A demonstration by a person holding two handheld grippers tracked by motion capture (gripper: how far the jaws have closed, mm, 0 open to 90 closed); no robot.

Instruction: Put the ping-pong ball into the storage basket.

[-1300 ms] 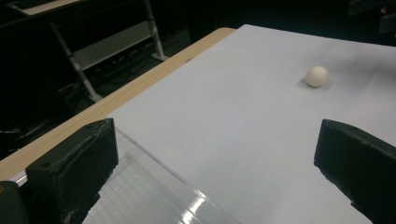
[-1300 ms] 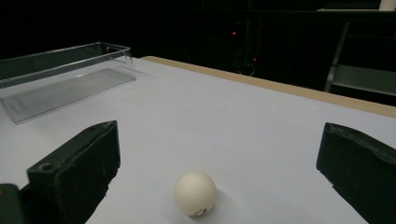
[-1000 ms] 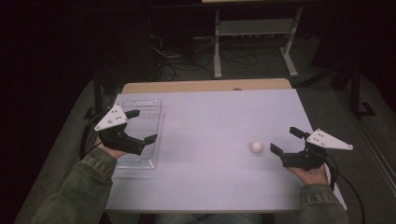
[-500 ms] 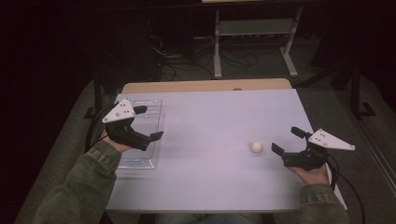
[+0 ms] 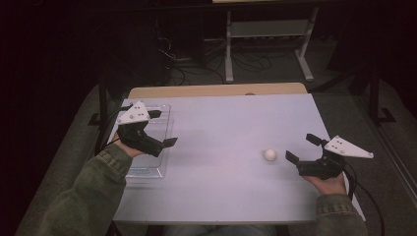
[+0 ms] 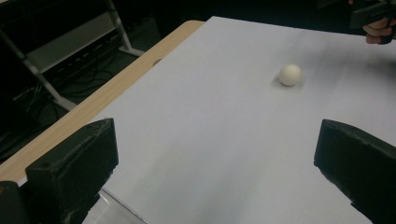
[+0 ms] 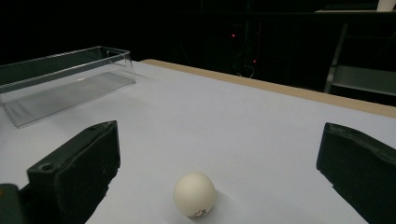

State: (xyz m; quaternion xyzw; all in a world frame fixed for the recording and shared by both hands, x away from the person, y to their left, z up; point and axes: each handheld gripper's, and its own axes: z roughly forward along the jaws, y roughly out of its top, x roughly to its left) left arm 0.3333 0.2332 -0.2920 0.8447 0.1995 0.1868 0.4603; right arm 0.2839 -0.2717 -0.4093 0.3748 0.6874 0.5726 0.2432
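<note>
A small white ball [image 5: 269, 154] rests on the white table [image 5: 221, 118], right of centre. My right gripper [image 5: 301, 148] is open just right of the ball, jaws pointing at it without touching. In the right gripper view the ball [image 7: 194, 194] lies between and just ahead of the wide-open jaws of that gripper [image 7: 217, 154]. My left gripper [image 5: 162, 128] is open and empty, raised over the right edge of a clear plastic tray [image 5: 142, 169]. In the left gripper view the ball [image 6: 290, 74] lies far ahead of the spread jaws of that gripper [image 6: 217, 154].
The clear tray [image 7: 70, 79] is empty and lies along the table's left side. A wooden strip [image 5: 216, 90] runs along the table's far edge. Beyond it are a dark floor, cables and a metal stand [image 5: 265, 29]. The other hand [image 6: 373, 28] shows at the left gripper view's top right.
My left gripper has moved to the right and a little forward, from the tray's left side to its right edge. The right gripper and the ball have hardly moved.
</note>
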